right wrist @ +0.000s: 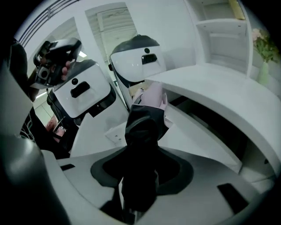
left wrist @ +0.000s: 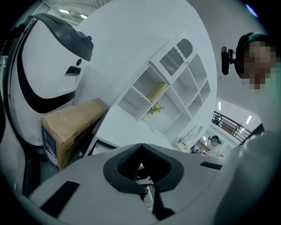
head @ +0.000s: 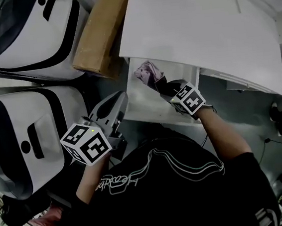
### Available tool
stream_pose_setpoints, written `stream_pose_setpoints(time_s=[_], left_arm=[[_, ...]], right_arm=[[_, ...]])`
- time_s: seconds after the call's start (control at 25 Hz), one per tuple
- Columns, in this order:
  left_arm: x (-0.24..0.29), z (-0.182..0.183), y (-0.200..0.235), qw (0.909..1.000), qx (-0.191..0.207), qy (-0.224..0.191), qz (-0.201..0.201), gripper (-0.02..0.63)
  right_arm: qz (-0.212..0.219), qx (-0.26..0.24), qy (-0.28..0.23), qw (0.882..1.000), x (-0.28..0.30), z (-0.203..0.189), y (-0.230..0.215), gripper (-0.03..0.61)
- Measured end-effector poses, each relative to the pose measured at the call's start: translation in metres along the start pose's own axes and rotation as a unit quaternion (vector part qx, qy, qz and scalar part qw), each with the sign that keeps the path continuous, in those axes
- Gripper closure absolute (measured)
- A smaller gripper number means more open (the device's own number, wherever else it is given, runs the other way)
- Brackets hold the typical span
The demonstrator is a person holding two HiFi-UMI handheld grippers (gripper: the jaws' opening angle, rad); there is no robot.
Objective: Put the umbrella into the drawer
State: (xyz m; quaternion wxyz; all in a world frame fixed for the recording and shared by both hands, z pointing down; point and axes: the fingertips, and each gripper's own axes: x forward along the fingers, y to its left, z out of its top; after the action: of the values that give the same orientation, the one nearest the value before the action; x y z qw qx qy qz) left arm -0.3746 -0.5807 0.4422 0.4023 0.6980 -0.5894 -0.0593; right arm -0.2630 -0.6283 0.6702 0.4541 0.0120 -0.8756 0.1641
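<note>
The right hand-held gripper point(right wrist: 140, 169) is clamped on the dark lower part of the umbrella point(right wrist: 142, 132), w/ the pink end aimed into the open drawer point(head: 148, 106), near its back left corner and just below the edge of the white surface point(head: 198, 34). Main risk, imo: the far end knocks the surface's underside or the drawer's back wall if it goes in too steep, and the umbrella twists in the grip. If let go too soon it could land across the front rim instead of lying flat. Loose pink fabric could also hang over the side and jam when the drawer is shut. The left hand-held gripper point(left wrist: 141, 149) has its jaws together, nothing btwn them, and hangs just beside the drawer's left edge, so a bump there is possible. Hard to tell: whether the umbrella touches the drawer floor, how deep the drawer runs under the surface, and the umbrella's full length, since the grip end is buried in the jaws.
</note>
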Motion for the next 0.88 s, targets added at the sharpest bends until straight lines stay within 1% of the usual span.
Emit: stream_pose_setpoints(time_s=[0.16,0.36,0.6,0.76,0.88], left_arm=[[0.000,0.000,0.014,0.9998,-0.010,0.000,0.015,0.594],[0.004,-0.005,0.029,0.9994,-0.025,0.004,0.024,0.594],[0.003,-0.014,0.046,0.9985,-0.036,0.011,0.039,0.594],[0.002,-0.022,0.056,0.9980,-0.033,0.018,0.051,0.594],[-0.001,-0.024,0.058,0.9976,-0.034,0.023,0.056,0.594]], right_arm=[[-0.006,-0.012,0.049,0.999,0.031,-0.015,-0.011,0.383],[-0.019,-0.023,0.093,0.995,0.064,-0.031,-0.023,0.383],[-0.031,-0.034,0.121,0.992,0.091,-0.044,-0.036,0.382],[-0.035,-0.037,0.117,0.992,0.102,-0.048,-0.039,0.380],[-0.045,-0.049,0.127,0.990,0.106,-0.053,-0.040,0.373]])
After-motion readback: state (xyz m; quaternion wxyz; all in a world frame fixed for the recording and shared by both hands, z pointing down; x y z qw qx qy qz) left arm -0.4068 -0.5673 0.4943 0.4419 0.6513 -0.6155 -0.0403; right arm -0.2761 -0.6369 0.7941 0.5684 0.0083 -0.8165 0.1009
